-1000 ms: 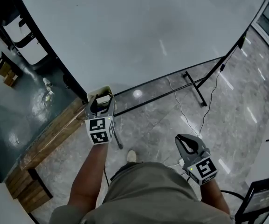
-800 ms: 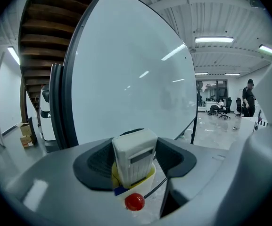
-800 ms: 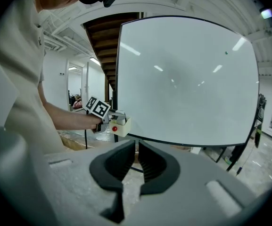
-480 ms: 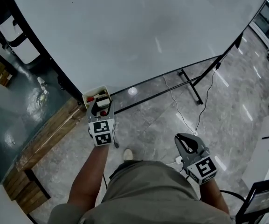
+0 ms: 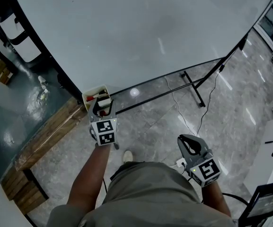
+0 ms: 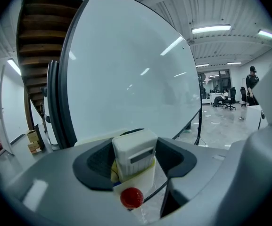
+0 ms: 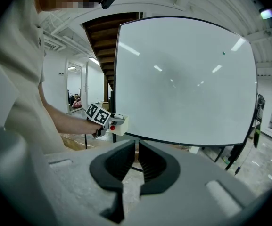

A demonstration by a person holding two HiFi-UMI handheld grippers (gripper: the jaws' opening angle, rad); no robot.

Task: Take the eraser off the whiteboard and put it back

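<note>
Nearest, at five o'clock in the head view, the right gripper (image 5: 189,144) hangs by the hip, jaws all but together and empty, likely just kept clear. At eleven o'clock from it the left gripper (image 5: 102,106) stands wide on the eraser (image 6: 135,155), pads seemingly pressing both sides. It is low over the tray (image 6: 144,179) at the seven-o'clock corner of the whiteboard (image 5: 141,32), probably the eraser's home. The tray wall hides the eraser's base; only a red cap (image 6: 131,197) shows clearly.

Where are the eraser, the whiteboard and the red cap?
eraser (image 6: 135,153): left gripper view, its front face.
whiteboard (image 5: 141,32): head view, bare middle of the board.
red cap (image 6: 132,197): left gripper view, its round end.
</note>
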